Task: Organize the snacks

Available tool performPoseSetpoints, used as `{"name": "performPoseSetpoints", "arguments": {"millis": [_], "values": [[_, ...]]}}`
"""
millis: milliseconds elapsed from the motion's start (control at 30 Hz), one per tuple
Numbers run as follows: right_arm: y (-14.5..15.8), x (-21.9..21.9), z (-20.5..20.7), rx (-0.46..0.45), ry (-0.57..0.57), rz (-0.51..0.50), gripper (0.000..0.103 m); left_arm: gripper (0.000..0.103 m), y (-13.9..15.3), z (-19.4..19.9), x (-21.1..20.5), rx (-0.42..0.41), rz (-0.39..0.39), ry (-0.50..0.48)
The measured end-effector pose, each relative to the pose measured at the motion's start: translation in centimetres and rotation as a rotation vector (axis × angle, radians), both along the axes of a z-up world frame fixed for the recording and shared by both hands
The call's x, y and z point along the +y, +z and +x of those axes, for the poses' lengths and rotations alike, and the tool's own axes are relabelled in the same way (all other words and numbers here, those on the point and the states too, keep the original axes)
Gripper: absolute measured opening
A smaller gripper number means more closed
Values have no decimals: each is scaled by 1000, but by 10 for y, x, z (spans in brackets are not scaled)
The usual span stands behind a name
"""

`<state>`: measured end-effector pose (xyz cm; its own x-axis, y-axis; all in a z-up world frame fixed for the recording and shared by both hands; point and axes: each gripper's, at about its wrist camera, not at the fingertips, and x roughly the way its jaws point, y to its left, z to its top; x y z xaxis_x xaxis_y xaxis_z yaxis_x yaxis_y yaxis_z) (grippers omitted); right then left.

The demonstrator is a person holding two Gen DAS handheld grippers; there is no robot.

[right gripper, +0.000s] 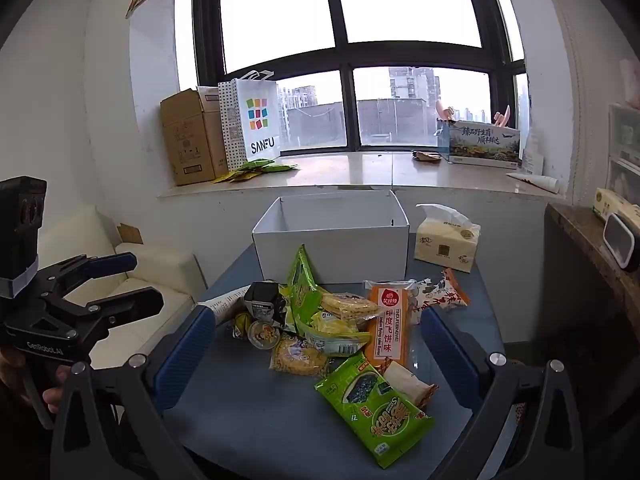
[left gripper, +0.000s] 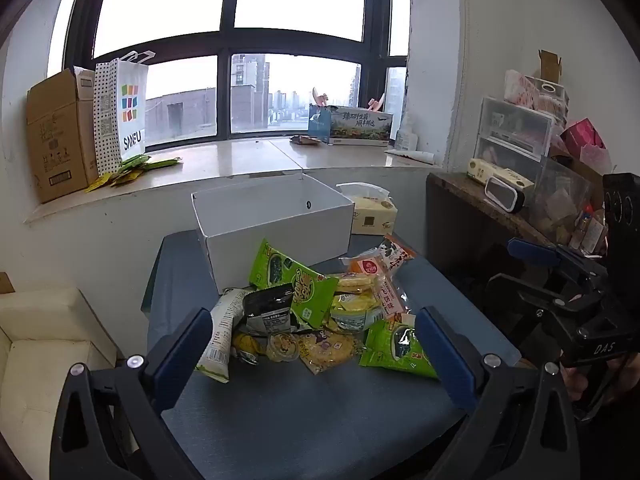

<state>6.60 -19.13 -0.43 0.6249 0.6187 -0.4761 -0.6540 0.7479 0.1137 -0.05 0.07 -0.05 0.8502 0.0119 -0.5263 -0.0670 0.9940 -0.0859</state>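
Right-wrist view showed both my grippers gaping, empty; grabbing into the heaped snack packets risked dragging neighbours off the table.

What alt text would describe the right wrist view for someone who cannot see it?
A pile of snack packets lies on a blue table in front of an empty white box, framed by the right gripper with its blue fingers wide open. A tissue pack stands beside the box, below a window.

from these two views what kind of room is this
Probably a lived-in room in a high-rise flat: a wide window looks out on tower blocks, a cream sofa sits by the wall, and a tissue pack and white box share a small blue table with snacks.
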Motion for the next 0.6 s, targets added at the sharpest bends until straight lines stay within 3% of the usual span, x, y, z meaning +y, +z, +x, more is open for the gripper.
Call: {"name": "performPoseSetpoints", "arguments": {"millis": [600], "values": [[0, 2, 0, -4, 8, -4, 103, 103, 1, 0, -3, 9, 2, -15]]}}
